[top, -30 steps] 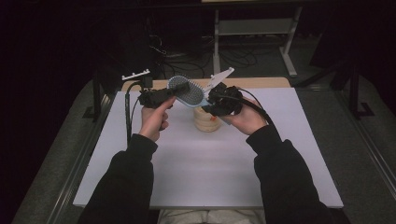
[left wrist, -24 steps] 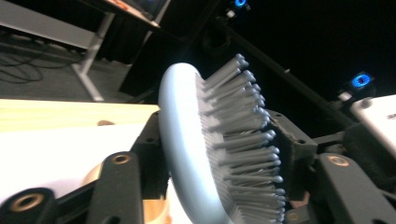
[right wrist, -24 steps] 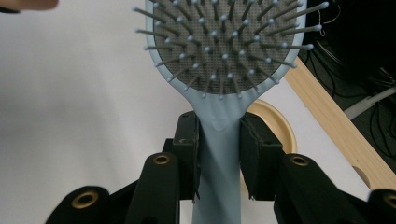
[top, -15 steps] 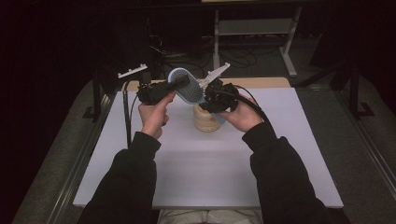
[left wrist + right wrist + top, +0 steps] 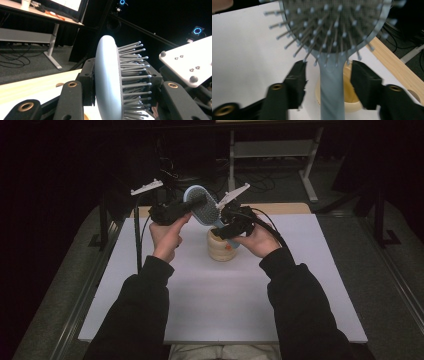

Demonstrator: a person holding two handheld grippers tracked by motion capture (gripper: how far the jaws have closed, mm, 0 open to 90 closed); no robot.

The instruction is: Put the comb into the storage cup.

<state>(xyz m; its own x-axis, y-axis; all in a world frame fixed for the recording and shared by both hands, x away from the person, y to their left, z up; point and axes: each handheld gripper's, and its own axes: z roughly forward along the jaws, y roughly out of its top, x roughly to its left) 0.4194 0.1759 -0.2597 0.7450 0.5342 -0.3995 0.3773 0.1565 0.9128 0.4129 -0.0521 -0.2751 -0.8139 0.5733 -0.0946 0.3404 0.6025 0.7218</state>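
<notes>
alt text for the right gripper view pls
A blue-grey hairbrush stands with its handle between the right gripper's two black jaws, which have just been opening and stand clear of it. Below sit a tan cup and the white table.

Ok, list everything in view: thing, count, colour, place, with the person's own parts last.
hairbrush: one, pale blue with grey bristles, held up above the cup, head clamped by the left gripper
cup: one, light wood, on the white board below the brush handle
white board: one, white, covering the table top
table edge: one, light wood, at the far side of the board
metal stand: one, pale grey, on the floor behind the table
left gripper: one, black, shut on the brush head
right gripper: one, black, jaws just been opening, either side of the brush handle, apart from it
hands: two, holding the grippers
sleeves: two, black, from the bottom edge
</notes>
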